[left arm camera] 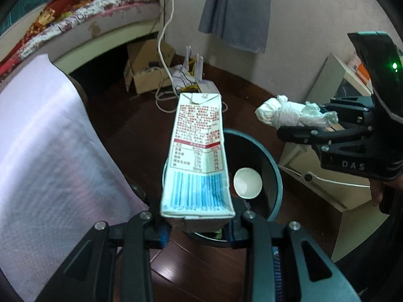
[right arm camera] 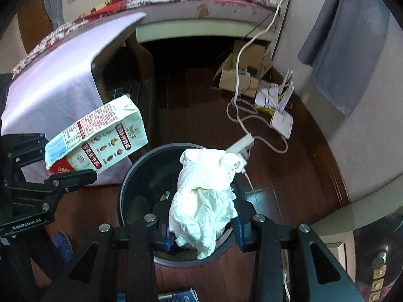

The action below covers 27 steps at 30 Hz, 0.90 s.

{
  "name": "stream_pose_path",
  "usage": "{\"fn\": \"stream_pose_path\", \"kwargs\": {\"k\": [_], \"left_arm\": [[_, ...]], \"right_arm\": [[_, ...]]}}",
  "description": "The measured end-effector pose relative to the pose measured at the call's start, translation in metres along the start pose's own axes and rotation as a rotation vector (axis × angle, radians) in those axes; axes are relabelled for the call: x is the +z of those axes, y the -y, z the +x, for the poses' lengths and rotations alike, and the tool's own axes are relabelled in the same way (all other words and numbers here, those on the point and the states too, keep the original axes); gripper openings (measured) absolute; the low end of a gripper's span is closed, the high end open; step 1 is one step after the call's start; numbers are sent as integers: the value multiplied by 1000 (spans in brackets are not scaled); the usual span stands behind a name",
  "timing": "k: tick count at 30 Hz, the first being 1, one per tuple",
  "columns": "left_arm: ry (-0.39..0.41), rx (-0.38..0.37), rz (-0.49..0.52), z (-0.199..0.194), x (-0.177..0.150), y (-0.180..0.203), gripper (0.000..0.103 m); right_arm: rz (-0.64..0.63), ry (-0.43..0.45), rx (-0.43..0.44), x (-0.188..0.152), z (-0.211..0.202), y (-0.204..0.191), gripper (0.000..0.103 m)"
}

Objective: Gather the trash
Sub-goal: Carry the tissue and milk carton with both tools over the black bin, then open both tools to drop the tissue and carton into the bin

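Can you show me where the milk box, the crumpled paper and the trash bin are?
milk carton (left arm camera: pixel 199 151), left wrist view, on its printed side panel.
crumpled paper (right arm camera: pixel 204 196), right wrist view, on the middle of the wad.
trash bin (right arm camera: pixel 131 173), right wrist view, on its left rim.

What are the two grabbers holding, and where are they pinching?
The left gripper pinches the milk carton at its bottom end. The right gripper pinches the crumpled tissue near its lower end.

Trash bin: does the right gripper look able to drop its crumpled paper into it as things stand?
Probably yes. The right gripper holds the crumpled paper over the open trash bin, which has no lid. The milk carton in the left gripper sits off to the side, not across the opening.
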<state>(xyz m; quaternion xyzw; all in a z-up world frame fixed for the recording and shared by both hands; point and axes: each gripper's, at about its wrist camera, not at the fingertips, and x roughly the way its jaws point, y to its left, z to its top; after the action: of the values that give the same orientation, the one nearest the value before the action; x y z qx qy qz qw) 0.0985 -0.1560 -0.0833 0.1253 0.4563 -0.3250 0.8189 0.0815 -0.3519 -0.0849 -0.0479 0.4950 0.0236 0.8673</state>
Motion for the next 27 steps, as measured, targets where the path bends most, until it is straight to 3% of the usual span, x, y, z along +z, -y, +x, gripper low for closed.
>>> {"fn": "stream_pose_path", "kwargs": {"k": [13, 18, 19, 20, 21, 22, 23, 27], "left_arm": [[-54, -9, -42, 29, -3, -1, 34], [-97, -47, -50, 46, -7, 1, 36], [-106, -61, -59, 49, -9, 1, 37], [-106, -58, -68, 52, -10, 0, 48], [-104, -32, -84, 53, -11, -3, 71], [-89, 1, -108, 52, -13, -6, 80], [-77, 22, -128, 50, -14, -10, 88], [-71, 74, -158, 49, -18, -18, 89]], "right_arm": [[-27, -110, 14, -13, 50, -6, 39], [-36, -146, 28, -13, 68, -7, 40], [-39, -166, 34, -14, 73, -7, 45], [-44, -188, 26, -16, 77, -8, 54], [-49, -223, -25, -19, 86, -7, 84], [-50, -225, -49, -22, 90, -3, 103], [-46, -229, -53, -23, 91, -2, 103], [-19, -252, -75, -27, 92, 5, 103]]}}
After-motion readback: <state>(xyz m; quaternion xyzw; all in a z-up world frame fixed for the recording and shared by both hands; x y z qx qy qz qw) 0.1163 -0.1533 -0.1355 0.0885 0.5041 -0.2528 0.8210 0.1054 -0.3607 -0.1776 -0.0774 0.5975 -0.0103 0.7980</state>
